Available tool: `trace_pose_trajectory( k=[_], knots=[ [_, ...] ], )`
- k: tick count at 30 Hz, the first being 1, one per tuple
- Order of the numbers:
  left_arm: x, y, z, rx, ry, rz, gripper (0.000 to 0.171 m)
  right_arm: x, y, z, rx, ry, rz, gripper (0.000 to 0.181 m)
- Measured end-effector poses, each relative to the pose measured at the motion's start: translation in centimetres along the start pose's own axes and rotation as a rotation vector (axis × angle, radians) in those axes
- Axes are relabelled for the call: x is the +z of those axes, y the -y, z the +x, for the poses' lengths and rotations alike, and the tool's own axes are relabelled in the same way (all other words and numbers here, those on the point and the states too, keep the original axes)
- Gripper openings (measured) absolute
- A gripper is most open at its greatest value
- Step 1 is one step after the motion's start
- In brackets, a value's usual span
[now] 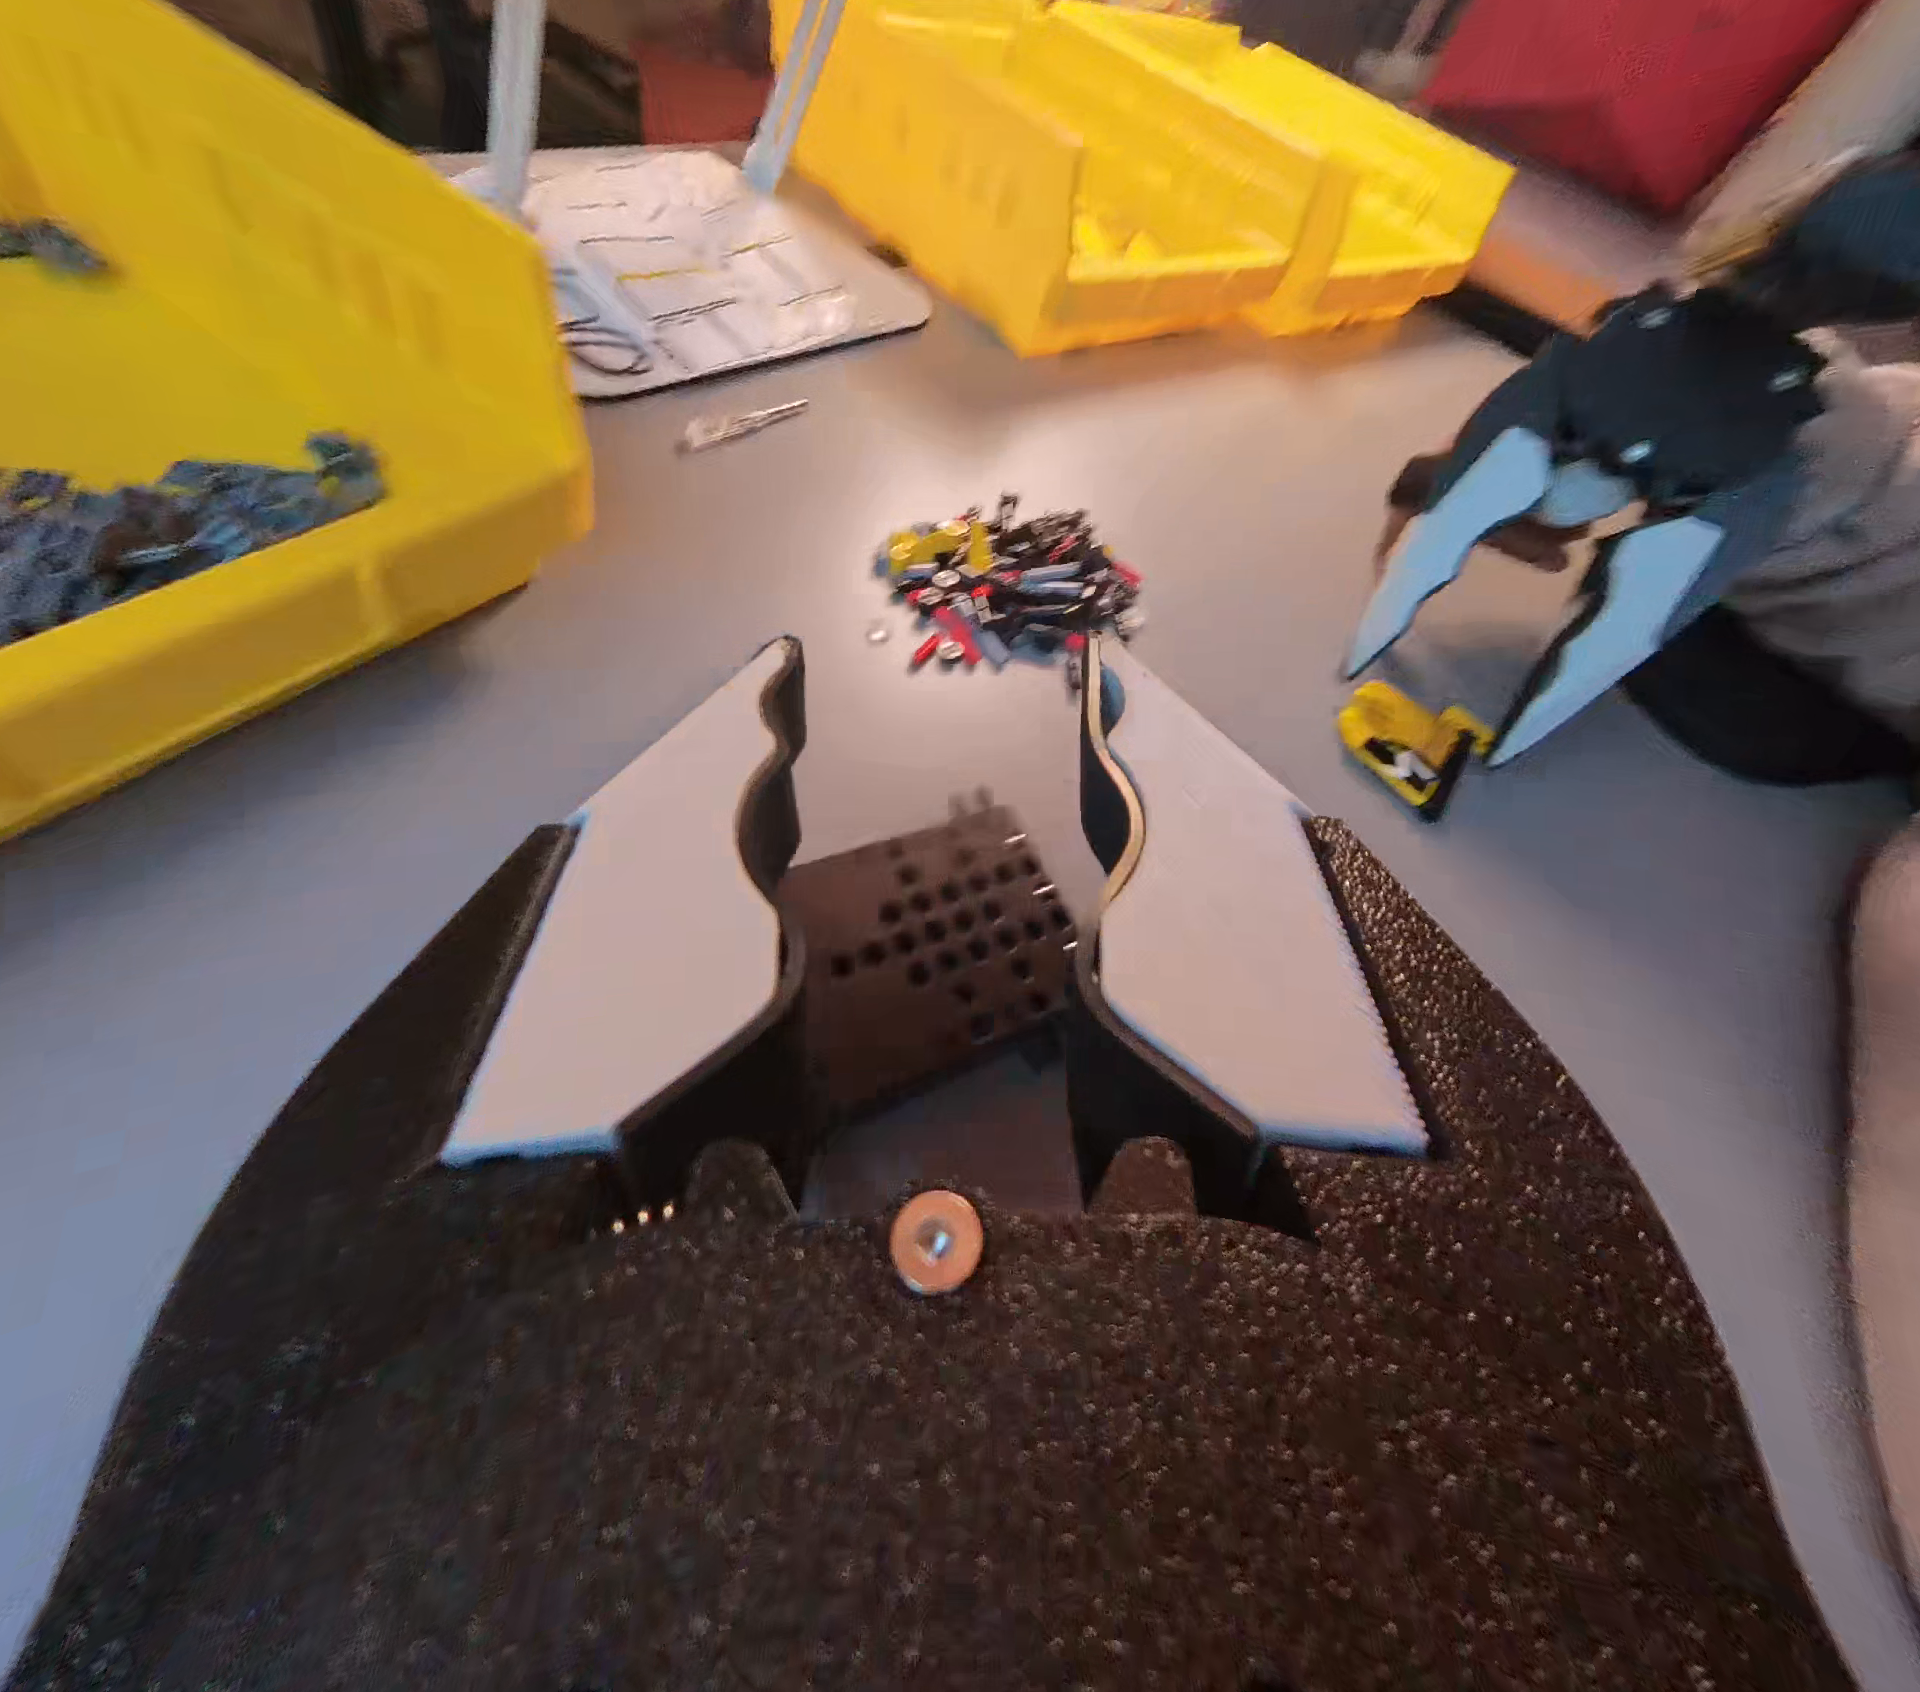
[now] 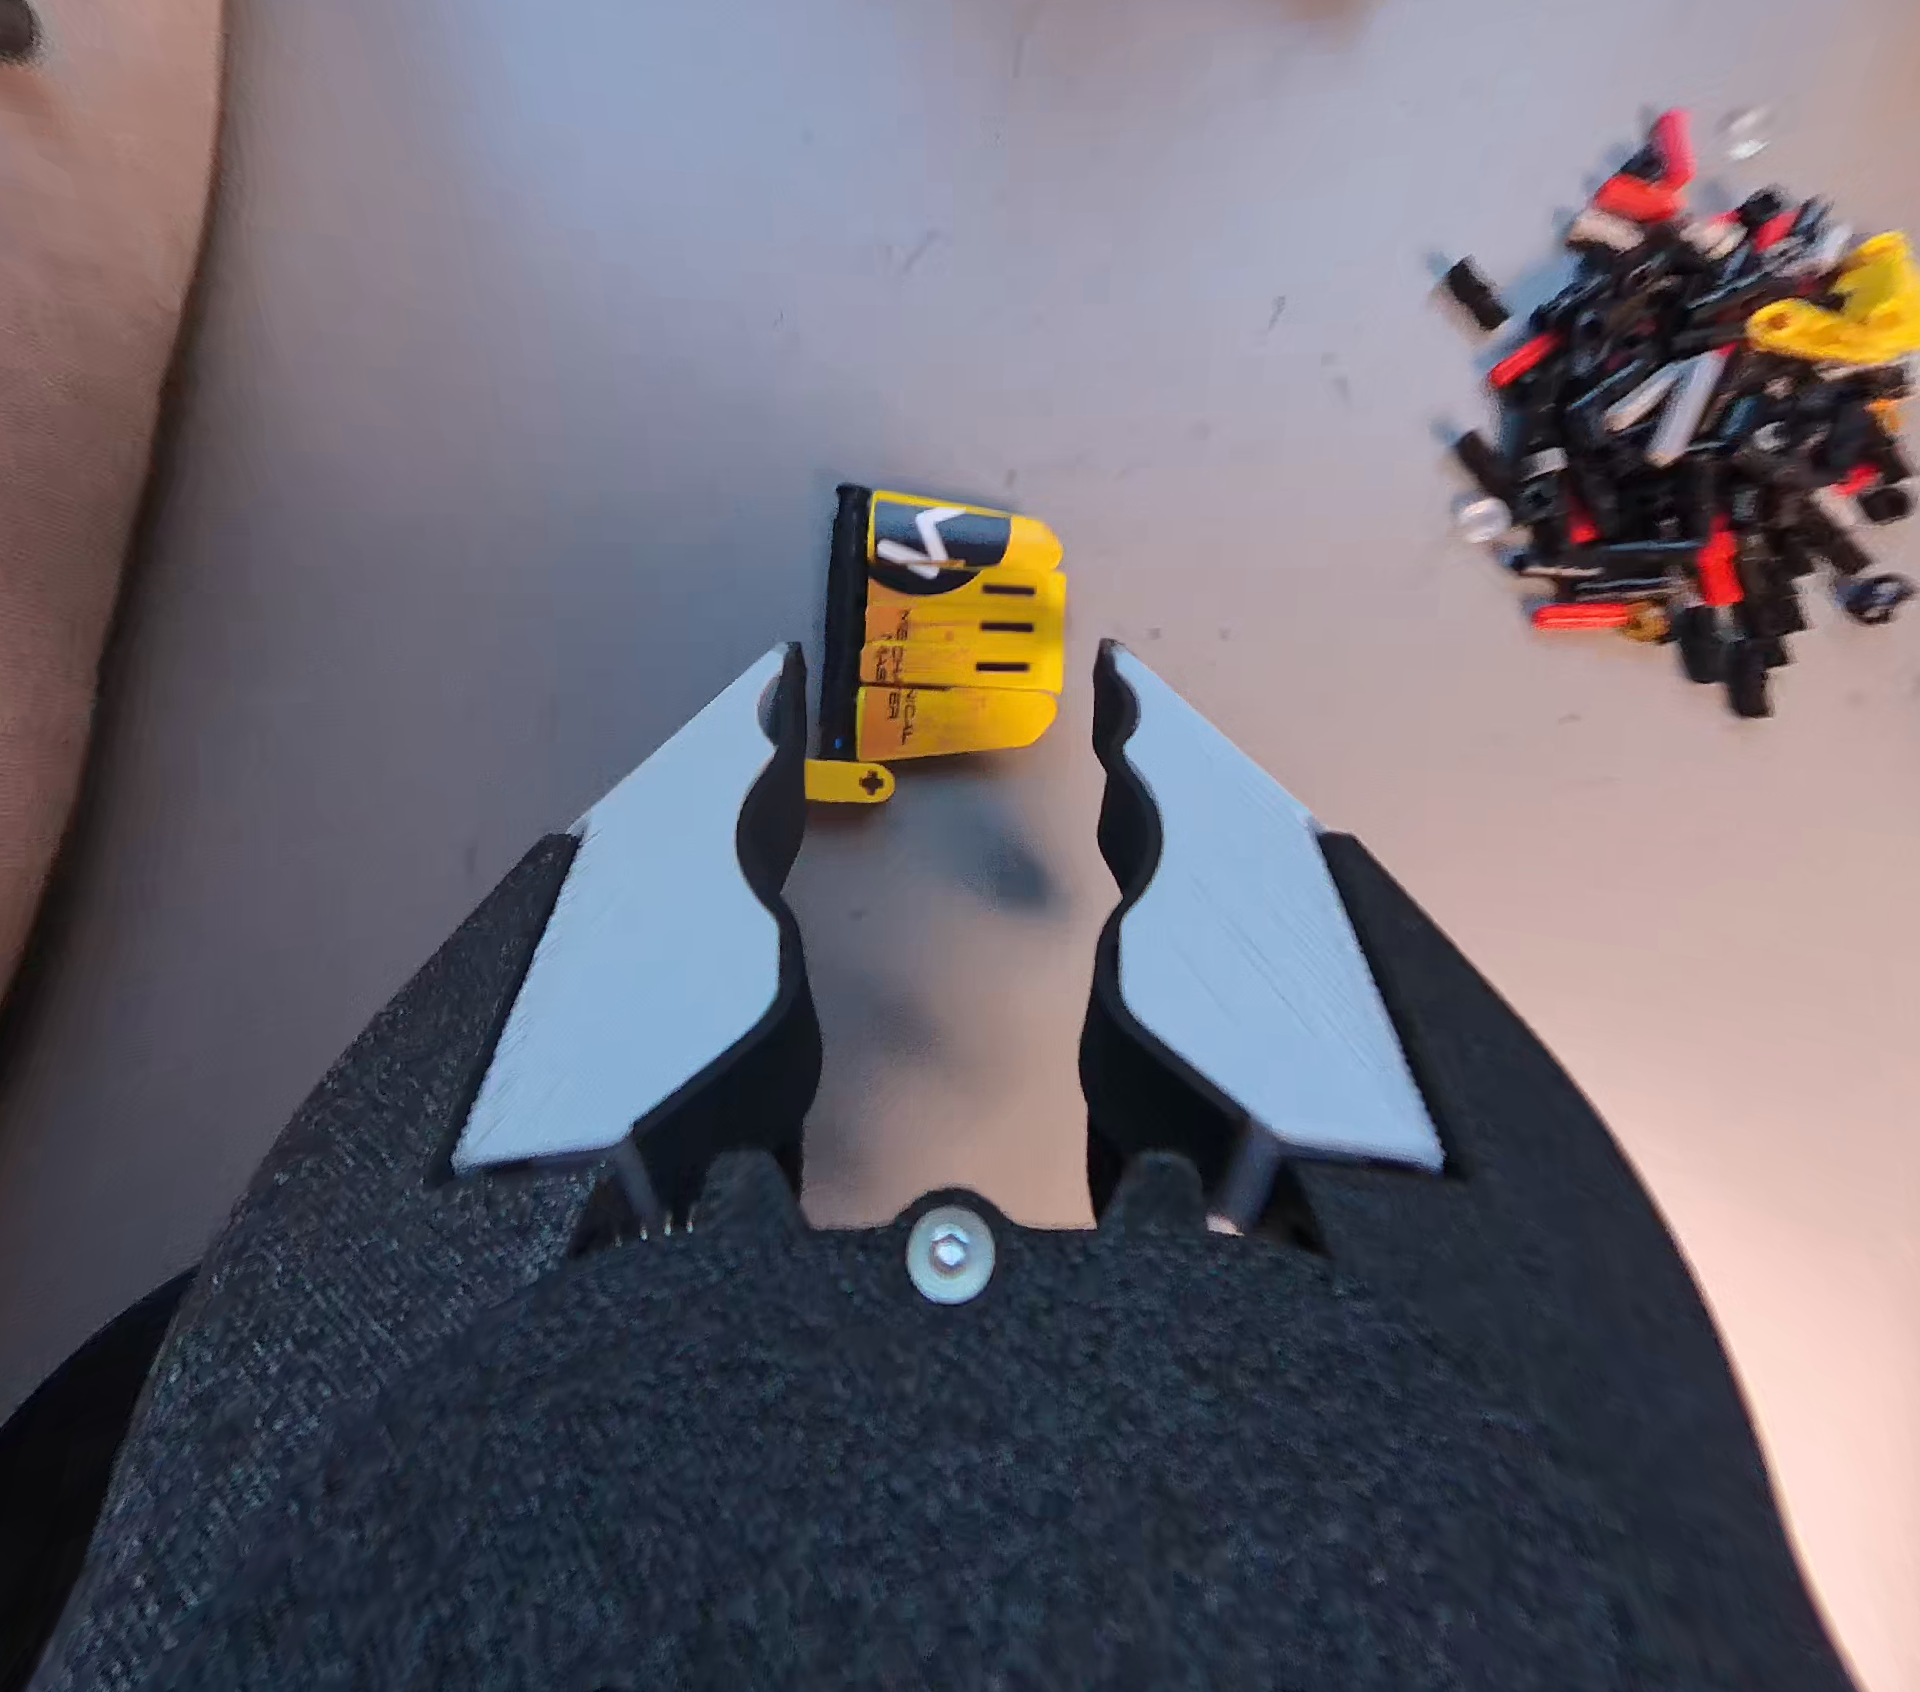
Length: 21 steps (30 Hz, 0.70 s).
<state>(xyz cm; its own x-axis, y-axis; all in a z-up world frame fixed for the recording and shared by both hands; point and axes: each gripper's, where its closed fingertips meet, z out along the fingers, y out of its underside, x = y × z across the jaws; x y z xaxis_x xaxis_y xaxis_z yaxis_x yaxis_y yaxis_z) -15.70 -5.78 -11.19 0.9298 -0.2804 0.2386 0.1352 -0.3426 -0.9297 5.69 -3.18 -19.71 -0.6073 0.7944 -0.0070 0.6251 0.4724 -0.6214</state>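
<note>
Sitting on the grey table (image 1: 1195, 437): yellow bins (image 1: 1132, 177), motion-blurred, the left one cut off. Loose pile of small building parts (image 1: 1003, 582), pieces too smeared to identify. Left gripper (image 1: 940, 655) spread, empty, above a black perforated block (image 1: 935, 936). Right gripper (image 2: 940, 655) spread, just short of a yellow-black panel assembly (image 2: 951, 624).

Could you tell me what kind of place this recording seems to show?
Probably a hobby or workshop bench for sorting toy building parts: a grey table with yellow storage bins, a pile of small plastic pieces, and a small yellow assembly.
</note>
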Motion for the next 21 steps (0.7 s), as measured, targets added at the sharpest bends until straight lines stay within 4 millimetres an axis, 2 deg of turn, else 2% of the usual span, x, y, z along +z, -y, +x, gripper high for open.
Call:
trace_pose_trajectory(
  k=[1,4,6,10,12,13,14,15,16,18,19,21],
  knots=[
    [0.7,0.1,1.5,-0.007,-0.056,0.015,0.052,0.7,-0.6,-0.2,-0.009,0.001,-0.041,0.049],
    [3.3,-1.0,6.6,-0.002,-0.227,-0.018,0.052,1.1,0.2,0.4,-0.041,-0.043,-0.018,0.047],
    [4.7,-1.6,10.2,-0.019,-0.348,-0.051,0.055,1.0,2.1,0.6,-0.079,-0.077,0.090,0.047],
    [6.6,-2.9,13.8,-0.159,-0.524,-0.169,0.059,-1.0,6.7,0.2,-0.188,-0.158,0.284,0.047],
    [6.3,-3.2,15.8,-0.310,-0.697,-0.251,0.048,-1.8,8.0,0.3,-0.268,-0.237,0.292,0.047],
    [6.1,-3.2,16.6,-0.360,-0.778,-0.279,0.026,-2.2,8.3,0.6,-0.315,-0.295,0.279,0.047],
    [6.0,-3.3,17.1,-0.356,-0.820,-0.292,0.011,-2.6,8.8,0.6,-0.355,-0.332,0.281,0.047],
    [6.0,-3.0,17.1,-0.319,-0.829,-0.258,0.007,-3.3,9.6,0.6,-0.374,-0.364,0.311,0.044],
    [5.7,-2.0,17.2,-0.299,-0.857,-0.187,0.006,-4.3,10.4,0.8,-0.393,-0.417,0.360,0.032],
    [4.7,0.6,16.9,-0.304,-0.894,-0.038,0.006,-6.7,11.8,1.3,-0.351,-0.493,0.498,0.030],
    [4.4,1.5,16.4,-0.289,-0.871,0.027,0.006,-7.4,11.9,1.4,-0.306,-0.480,0.543,0.034],
    [4.2,2.2,15.5,-0.249,-0.808,0.109,0.006,-7.5,11.4,1.2,-0.177,-0.364,0.571,0.046]
  ],
)
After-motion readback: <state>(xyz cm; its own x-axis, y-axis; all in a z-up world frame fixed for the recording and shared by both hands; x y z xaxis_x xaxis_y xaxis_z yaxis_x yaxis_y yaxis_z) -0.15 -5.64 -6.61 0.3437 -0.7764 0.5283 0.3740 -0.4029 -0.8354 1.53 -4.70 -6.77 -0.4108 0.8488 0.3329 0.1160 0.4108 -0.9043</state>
